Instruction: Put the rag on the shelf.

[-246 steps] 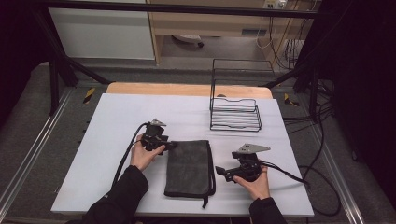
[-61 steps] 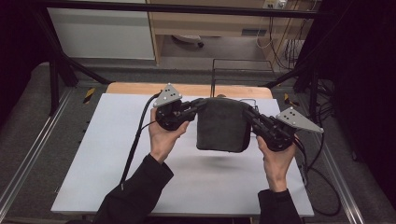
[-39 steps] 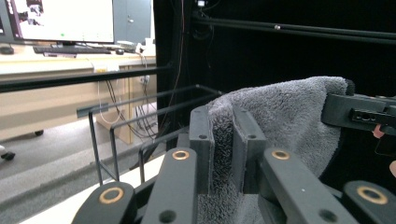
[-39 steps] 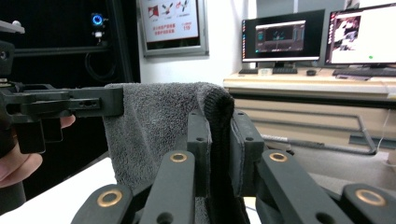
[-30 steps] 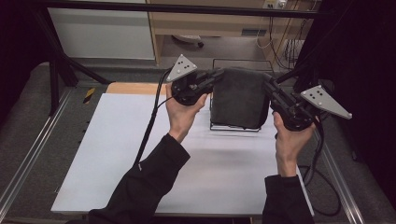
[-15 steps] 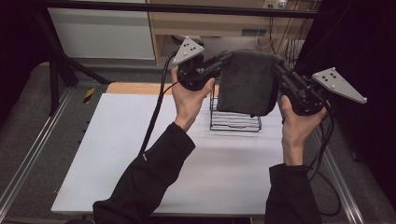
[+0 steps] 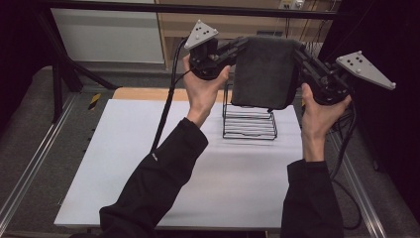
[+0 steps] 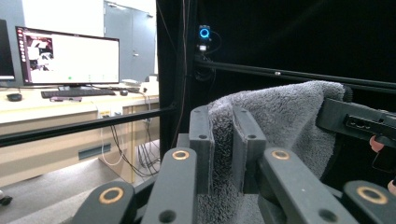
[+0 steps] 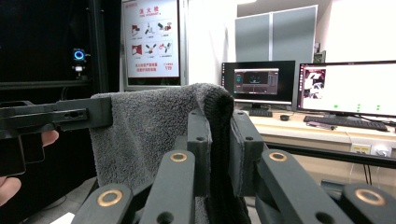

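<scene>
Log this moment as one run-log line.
left gripper: shut on towel | right gripper: shut on towel | towel: held above wire rack

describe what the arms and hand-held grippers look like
Each hand-held gripper, left and right, is black, with a grey three-cornered plate dotted with holes, brass-ringed pivots on the jaw links, and a black cable trailing off. Both arms wear black sleeves.

Towel [image 7: 261,72] hides wire rack [image 7: 249,119] top; forearms cut off by bottom edge.
</scene>
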